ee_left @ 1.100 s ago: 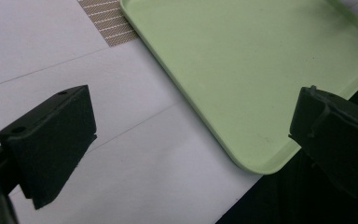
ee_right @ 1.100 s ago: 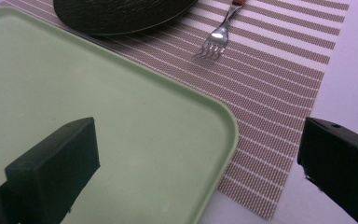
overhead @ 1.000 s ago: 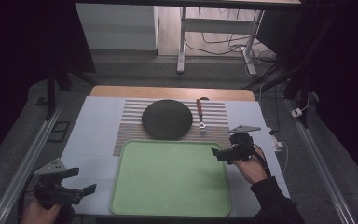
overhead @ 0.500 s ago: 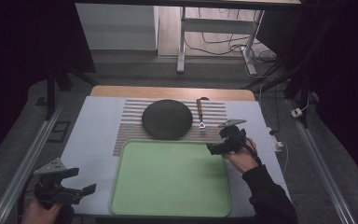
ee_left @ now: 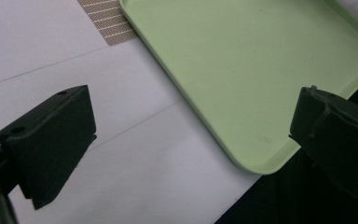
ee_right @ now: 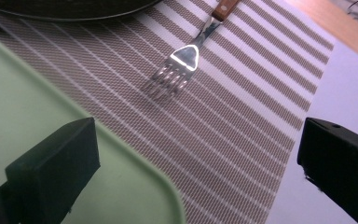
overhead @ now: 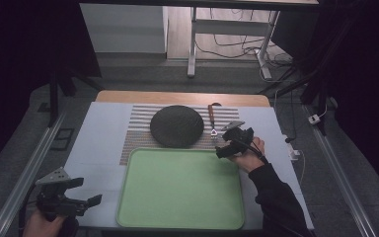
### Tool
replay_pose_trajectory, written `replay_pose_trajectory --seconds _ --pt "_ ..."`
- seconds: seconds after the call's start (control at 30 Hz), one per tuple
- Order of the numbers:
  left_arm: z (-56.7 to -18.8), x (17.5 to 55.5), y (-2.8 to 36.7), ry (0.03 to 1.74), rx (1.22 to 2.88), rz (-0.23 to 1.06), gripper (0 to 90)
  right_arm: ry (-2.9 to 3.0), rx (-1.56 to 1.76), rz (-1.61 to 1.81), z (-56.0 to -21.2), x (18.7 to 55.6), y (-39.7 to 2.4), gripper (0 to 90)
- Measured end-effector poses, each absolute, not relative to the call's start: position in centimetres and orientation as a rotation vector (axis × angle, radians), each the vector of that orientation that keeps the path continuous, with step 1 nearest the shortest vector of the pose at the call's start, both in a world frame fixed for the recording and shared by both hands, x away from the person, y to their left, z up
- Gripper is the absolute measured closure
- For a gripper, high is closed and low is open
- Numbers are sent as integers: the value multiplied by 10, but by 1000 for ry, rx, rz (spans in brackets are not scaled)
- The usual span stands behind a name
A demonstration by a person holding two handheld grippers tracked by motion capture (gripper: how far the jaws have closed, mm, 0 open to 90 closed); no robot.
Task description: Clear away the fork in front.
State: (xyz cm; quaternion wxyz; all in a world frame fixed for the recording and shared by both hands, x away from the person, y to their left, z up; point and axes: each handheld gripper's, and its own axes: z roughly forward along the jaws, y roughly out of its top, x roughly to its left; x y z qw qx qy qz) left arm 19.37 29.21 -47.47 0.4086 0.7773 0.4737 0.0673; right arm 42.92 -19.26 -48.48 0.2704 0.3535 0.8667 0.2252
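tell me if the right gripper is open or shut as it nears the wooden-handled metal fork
Open. The right gripper has its two black jaws set wide apart, with the wooden-handled metal fork lying untouched on the striped woven placemat ahead.

A fork (ee_right: 182, 65) on a striped mat (ee_right: 242, 116)
The right tool (ee_right: 196, 163) was wide open, near the green tray (ee_right: 37, 107).

Left claw (overhead: 91, 201) and right claw (overhead: 220, 149) both gape wide

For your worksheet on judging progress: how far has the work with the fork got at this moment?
Done: nothing moved; the fork lies untouched on the striped mat beside the dark plate. In hand: the right gripper, jaws open, points at it. Left: grasping it. The green tray holds nothing; the left gripper waits open.
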Motion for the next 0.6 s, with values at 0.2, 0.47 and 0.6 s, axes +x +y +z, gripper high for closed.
replay_pose_trajectory --seconds 0.2,0.47,0.6 --pt "-475 194 292 1193 1957 168 1 2324 877 533 -491 439 -183 28" --pt "-475 194 292 1196 1956 166 1 2324 741 445 -498 446 -170 119" --pt "-475 194 292 1194 1958 168 1 2339 644 383 -500 446 -163 193"
